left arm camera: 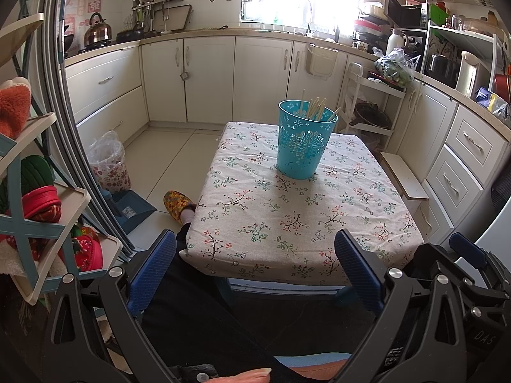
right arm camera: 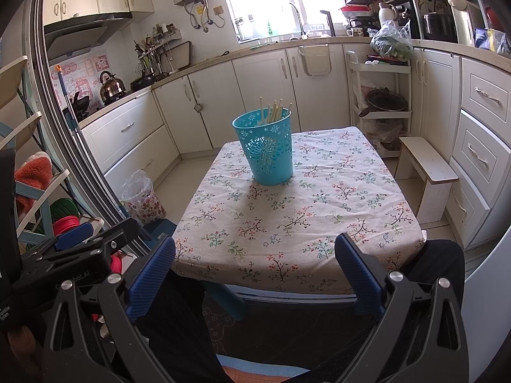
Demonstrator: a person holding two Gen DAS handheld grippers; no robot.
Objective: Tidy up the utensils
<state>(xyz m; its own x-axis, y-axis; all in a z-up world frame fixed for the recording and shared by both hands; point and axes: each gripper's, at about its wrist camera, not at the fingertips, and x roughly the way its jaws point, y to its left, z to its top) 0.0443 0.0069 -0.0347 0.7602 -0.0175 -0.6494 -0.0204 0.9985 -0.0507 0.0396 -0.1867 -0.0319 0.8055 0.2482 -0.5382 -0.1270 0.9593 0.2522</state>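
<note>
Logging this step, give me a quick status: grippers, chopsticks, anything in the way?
Left gripper open, empty. Right gripper open, empty. Chopsticks upright in blue basket on table. Nothing between grippers and basket.

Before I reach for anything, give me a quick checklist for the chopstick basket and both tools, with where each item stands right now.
1. Left tool open and holding nothing: ok.
2. Right tool open and holding nothing: ok.
3. Blue basket upright on the floral tablecloth: ok.
4. Chopsticks inside the basket, tips above the rim: ok.
5. Any utensils lying loose on the cloth: none visible in either view, ok.
6. Whether other utensils sit low inside the basket: cannot tell, its wall hides them.
</note>
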